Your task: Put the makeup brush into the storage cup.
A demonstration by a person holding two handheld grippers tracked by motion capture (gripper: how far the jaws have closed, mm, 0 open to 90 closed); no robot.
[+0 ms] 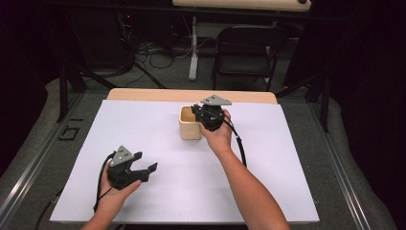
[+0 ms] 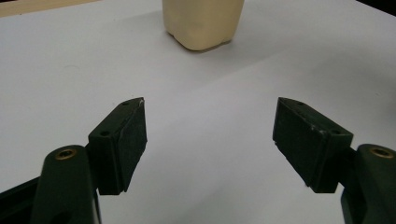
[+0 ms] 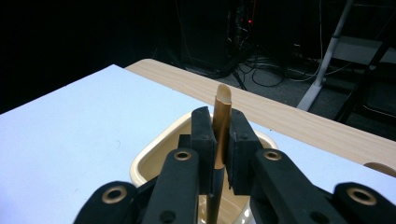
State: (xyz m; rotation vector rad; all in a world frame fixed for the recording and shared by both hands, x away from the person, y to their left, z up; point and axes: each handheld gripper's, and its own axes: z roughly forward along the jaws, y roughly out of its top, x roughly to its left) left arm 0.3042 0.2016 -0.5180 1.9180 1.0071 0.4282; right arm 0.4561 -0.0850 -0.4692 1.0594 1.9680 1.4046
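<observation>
A cream square cup [image 1: 189, 128] stands on the white sheet, a little behind its middle. My right gripper [image 1: 198, 113] hovers over the cup's right rim. In the right gripper view my right gripper [image 3: 220, 136] is shut on a thin tan stick [image 3: 222, 103], whose rounded end stands up above the pads. The stick's lower part goes down into the cup [image 3: 154, 156]. My left gripper [image 1: 146, 162] rests near the sheet's front left, open, with nothing in it. In the left gripper view my left gripper [image 2: 210, 135] has its pads wide apart over bare sheet, with the cup [image 2: 203, 23] farther ahead.
The white sheet [image 1: 143, 124] covers most of the wooden table [image 1: 191, 95], whose far edge shows bare. A black folding chair [image 1: 246, 48] and a table leg [image 1: 193, 48] with cables stand on the floor beyond. Metal rails run along both sides.
</observation>
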